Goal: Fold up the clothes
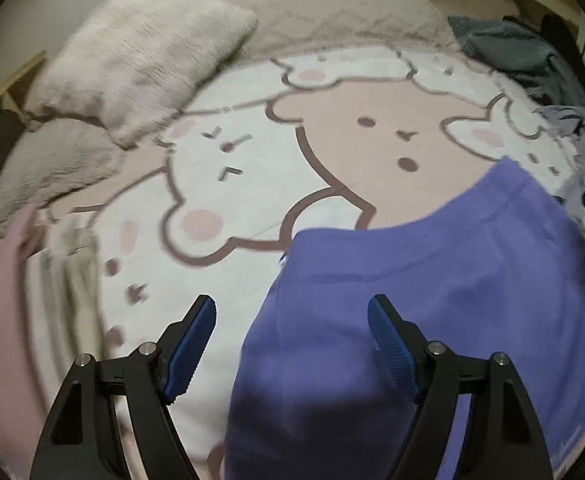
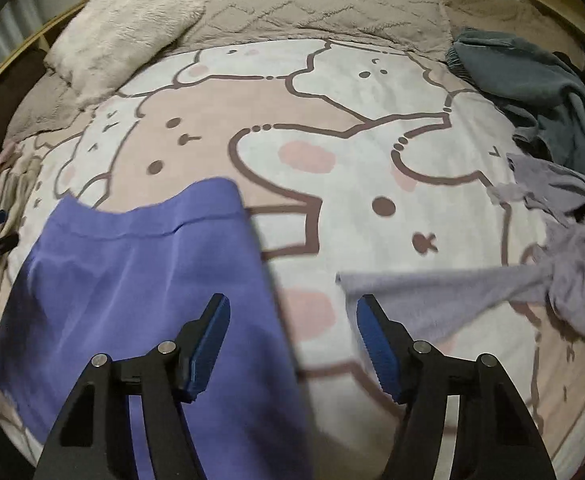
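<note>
The purple garment (image 2: 132,292) lies flat on the bed's cartoon blanket (image 2: 372,160), long axis 6 to 12 o'clock, hem at 12; left gripper (image 1: 292,344) and right gripper (image 2: 292,344) hover with jaws open, empty.

— Is any writing, label, brand or number showing up anywhere ahead of the fingers?

— Nothing readable is appearing in either wrist view.

— Not even on the fabrics?

— No; only cartoon animal faces are showing, drawn marks rather than letters, and motion is blurring much of the left view.
</note>
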A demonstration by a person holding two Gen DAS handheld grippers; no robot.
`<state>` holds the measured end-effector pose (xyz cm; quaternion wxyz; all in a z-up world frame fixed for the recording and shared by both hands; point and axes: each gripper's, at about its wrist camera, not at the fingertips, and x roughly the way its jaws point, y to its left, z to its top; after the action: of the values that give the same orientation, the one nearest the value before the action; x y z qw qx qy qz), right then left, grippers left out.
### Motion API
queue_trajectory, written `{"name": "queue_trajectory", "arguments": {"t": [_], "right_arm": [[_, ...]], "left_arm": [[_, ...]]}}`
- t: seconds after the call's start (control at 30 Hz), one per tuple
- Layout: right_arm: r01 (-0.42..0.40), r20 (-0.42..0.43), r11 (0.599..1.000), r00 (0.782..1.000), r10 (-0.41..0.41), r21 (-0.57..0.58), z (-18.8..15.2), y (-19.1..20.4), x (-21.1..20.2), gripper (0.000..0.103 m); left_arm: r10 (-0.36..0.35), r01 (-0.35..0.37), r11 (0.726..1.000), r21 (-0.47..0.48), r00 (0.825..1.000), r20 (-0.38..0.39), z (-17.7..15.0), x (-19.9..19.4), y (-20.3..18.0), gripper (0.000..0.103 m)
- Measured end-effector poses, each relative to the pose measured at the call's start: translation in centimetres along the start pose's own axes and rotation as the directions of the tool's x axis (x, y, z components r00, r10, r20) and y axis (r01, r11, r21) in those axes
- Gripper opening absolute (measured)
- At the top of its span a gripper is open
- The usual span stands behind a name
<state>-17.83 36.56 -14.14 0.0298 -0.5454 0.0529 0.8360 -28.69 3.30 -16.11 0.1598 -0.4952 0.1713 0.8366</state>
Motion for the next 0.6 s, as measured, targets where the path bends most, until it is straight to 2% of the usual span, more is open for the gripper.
{"name": "queue_trajectory", "arguments": {"t": [0.1,0.13,0.23,0.27,0.3,0.37,0.4,0.47,0.53,0.6], "right_arm": [[-0.033,-0.020,0.998,0.999,0.034,0.048,0.9,-0.4,1.5,0.066],[-0.038,-0.026,0.998,0.999,0.039,0.048,1.1,-0.4,1.9,0.066],[-0.043,-0.036,0.999,0.998,0.044,0.033,1.5,-0.1,2.4,0.066],[-0.052,-0.037,0.998,0.998,0.053,0.031,1.5,0.0,2.4,0.066],[-0.062,-0.038,0.998,0.997,0.063,0.029,1.6,0.1,2.5,0.066],[-0.071,-0.034,0.997,0.997,0.071,0.018,1.7,0.4,2.3,0.066],[-0.072,-0.031,0.997,0.997,0.072,0.016,1.7,0.5,2.2,0.066],[-0.074,-0.025,0.997,0.997,0.074,0.012,1.7,0.6,1.8,0.066],[-0.076,-0.019,0.997,0.997,0.076,0.008,1.7,0.8,1.5,0.066],[-0.078,0.001,0.997,0.997,0.078,0.004,1.5,0.9,0.6,0.066]], "left_arm": [[-0.010,0.011,1.000,0.020,0.999,-0.052,1.2,3.1,-0.3,0.075],[-0.013,0.015,1.000,0.027,0.997,-0.070,1.6,4.1,-0.4,0.071],[-0.099,0.101,0.995,0.003,0.982,-0.160,1.6,6.2,-0.3,0.058],[-0.119,0.121,0.993,0.000,0.979,-0.165,1.6,6.2,-0.2,0.056],[-0.137,0.139,0.990,-0.002,0.976,-0.166,1.5,6.1,-0.2,0.048],[-0.144,0.146,0.989,0.004,0.978,-0.154,1.4,5.1,-0.1,0.033],[-0.145,0.148,0.989,0.007,0.978,-0.147,1.3,4.6,-0.1,0.019],[-0.120,0.125,0.991,0.047,0.988,-0.097,0.8,2.6,-0.6,0.015],[-0.091,0.094,0.985,0.142,0.995,-0.026,-0.4,-0.8,-2.3,0.013],[-0.088,0.077,0.964,0.256,0.996,0.032,-2.5,-4.2,-4.4,0.011]]}}
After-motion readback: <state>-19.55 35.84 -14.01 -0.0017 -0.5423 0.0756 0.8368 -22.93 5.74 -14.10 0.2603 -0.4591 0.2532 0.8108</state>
